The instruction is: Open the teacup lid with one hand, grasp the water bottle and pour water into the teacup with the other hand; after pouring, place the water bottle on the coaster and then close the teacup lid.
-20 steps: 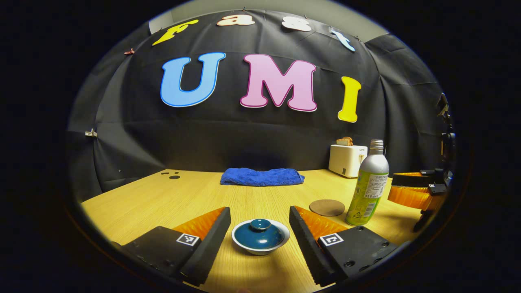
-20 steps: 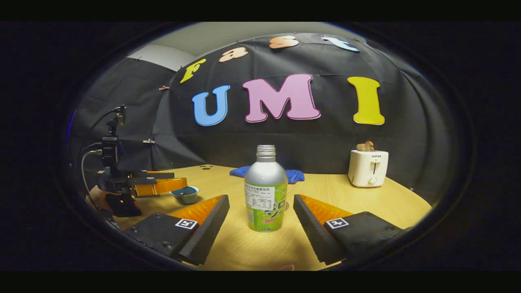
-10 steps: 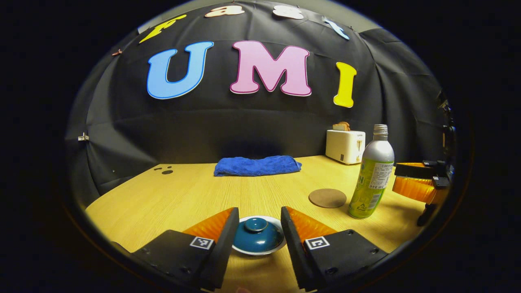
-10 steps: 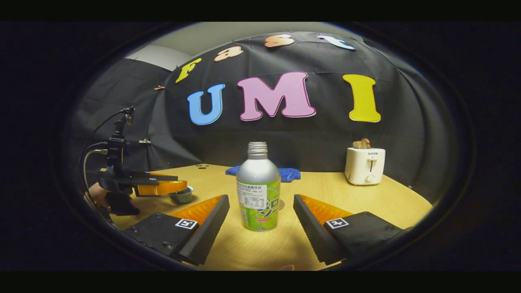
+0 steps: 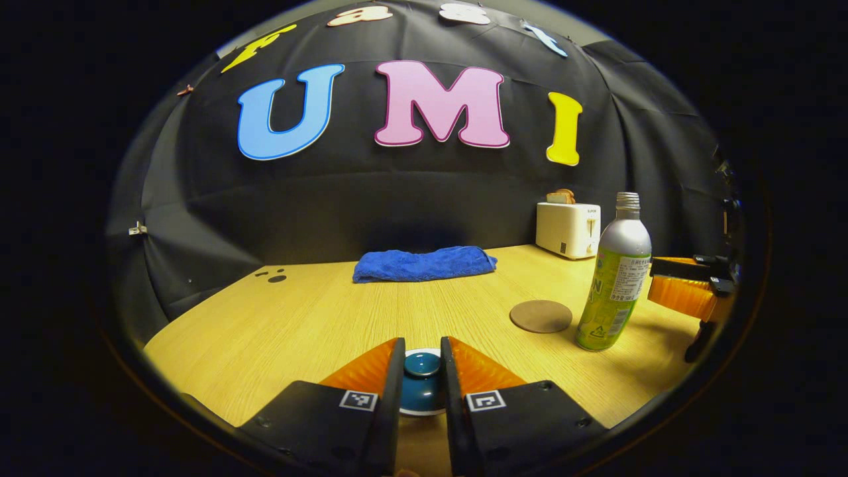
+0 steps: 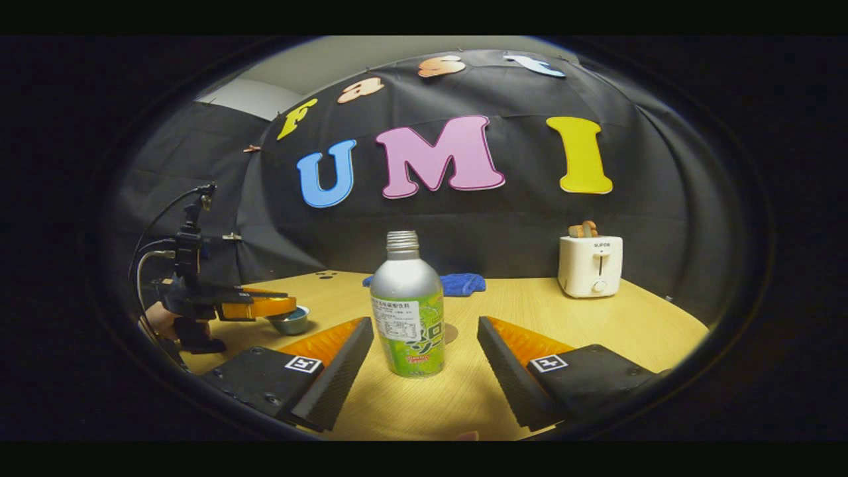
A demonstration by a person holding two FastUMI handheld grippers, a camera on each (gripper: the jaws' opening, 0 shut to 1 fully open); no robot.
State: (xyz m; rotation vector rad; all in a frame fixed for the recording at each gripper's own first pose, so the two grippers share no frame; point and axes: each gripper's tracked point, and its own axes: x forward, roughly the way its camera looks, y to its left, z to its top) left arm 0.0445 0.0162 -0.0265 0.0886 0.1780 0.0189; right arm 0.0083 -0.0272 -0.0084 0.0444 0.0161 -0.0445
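The teacup (image 5: 419,409) stands on the wooden table (image 5: 318,324), its teal lid (image 5: 422,384) on. My left gripper (image 5: 422,361) is down over it, both fingers pressed against the lid's knob (image 5: 422,363). The silver and green water bottle (image 6: 407,311), uncapped, stands upright between the fingers of my right gripper (image 6: 425,328). That gripper is open, apart from the bottle, which sits nearer its left finger. In the left gripper view the bottle (image 5: 619,278) stands just right of the round brown coaster (image 5: 540,316). The right gripper view has the left gripper (image 6: 258,306) over the teacup (image 6: 291,321).
A folded blue towel (image 5: 424,264) lies at the table's back edge. A white toaster (image 5: 568,228) with bread stands at the back right. The right gripper (image 5: 686,295) sits right of the bottle. A hand (image 6: 156,318) holds the left gripper.
My left gripper came down over the teacup and closed from wide open onto the lid's knob. The right gripper stayed open and shifted slightly, so the bottle now sits nearer its left finger.
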